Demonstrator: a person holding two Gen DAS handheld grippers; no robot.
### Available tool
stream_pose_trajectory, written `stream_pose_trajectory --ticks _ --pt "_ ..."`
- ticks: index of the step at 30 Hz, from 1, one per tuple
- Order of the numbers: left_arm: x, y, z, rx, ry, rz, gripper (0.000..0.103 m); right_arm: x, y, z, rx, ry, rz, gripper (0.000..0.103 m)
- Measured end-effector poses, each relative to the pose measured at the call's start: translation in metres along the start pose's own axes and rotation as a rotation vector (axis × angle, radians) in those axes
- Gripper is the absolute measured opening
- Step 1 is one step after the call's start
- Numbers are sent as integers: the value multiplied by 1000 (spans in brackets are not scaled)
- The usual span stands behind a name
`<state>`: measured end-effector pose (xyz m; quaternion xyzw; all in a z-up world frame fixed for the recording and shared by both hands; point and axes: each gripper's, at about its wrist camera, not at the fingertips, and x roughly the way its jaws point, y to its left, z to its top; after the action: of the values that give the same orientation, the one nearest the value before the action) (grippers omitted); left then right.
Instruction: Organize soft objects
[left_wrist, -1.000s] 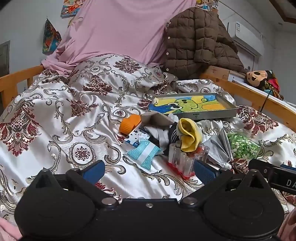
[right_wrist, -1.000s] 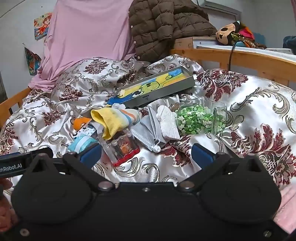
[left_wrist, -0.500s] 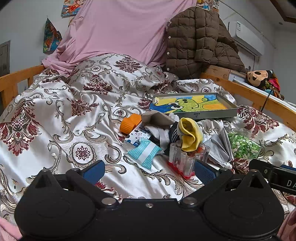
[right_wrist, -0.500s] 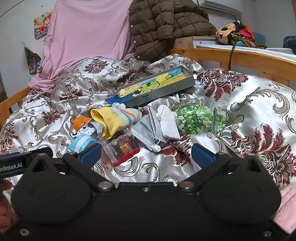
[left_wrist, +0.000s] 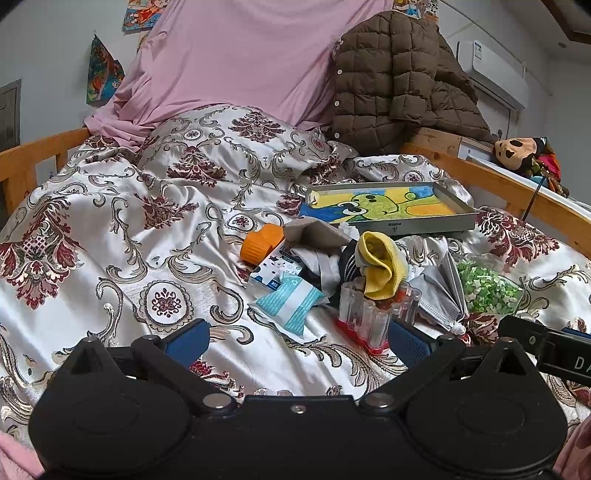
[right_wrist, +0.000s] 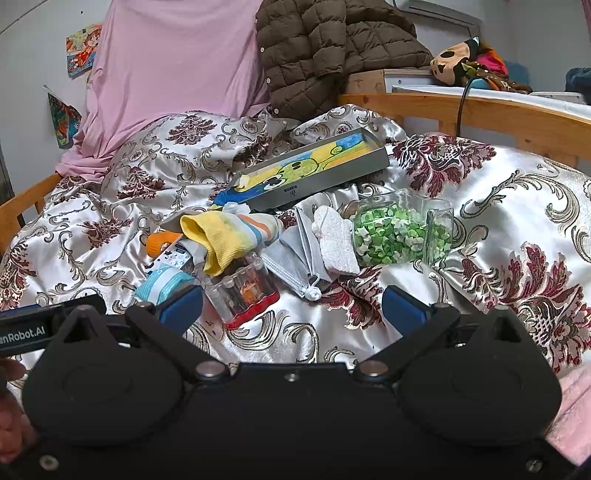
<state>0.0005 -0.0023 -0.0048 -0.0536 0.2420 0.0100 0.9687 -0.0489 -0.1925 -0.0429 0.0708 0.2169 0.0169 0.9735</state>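
Note:
A heap of small items lies mid-bed. A yellow striped sock (left_wrist: 380, 267) (right_wrist: 225, 236) drapes over a clear plastic case with a red base (left_wrist: 369, 314) (right_wrist: 243, 288). Beside it lie a grey face mask (left_wrist: 441, 291) (right_wrist: 295, 258), a white fuzzy sock (right_wrist: 336, 240), an orange cap (left_wrist: 260, 245) and tissue packs (left_wrist: 291, 301). A metal tray (left_wrist: 391, 206) (right_wrist: 314, 173) with a cartoon drawing lies behind. My left gripper (left_wrist: 297, 341) and right gripper (right_wrist: 291, 306) both stand open, just short of the heap, nothing between their fingers.
A clear jar of green paper stars (right_wrist: 399, 230) (left_wrist: 487, 284) lies right of the heap. Wooden bed rails (right_wrist: 461, 110) run along both sides. A pink sheet (left_wrist: 240, 62) and brown quilted jacket (left_wrist: 399, 81) lean at the head. A plush toy (left_wrist: 517, 153) sits beyond the right rail.

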Motion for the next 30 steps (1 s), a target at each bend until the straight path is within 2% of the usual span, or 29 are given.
stream_pose_trajectory --ticks 30 --pt "1 1 2 0 4 1 102 0 0 1 3 9 1 102"
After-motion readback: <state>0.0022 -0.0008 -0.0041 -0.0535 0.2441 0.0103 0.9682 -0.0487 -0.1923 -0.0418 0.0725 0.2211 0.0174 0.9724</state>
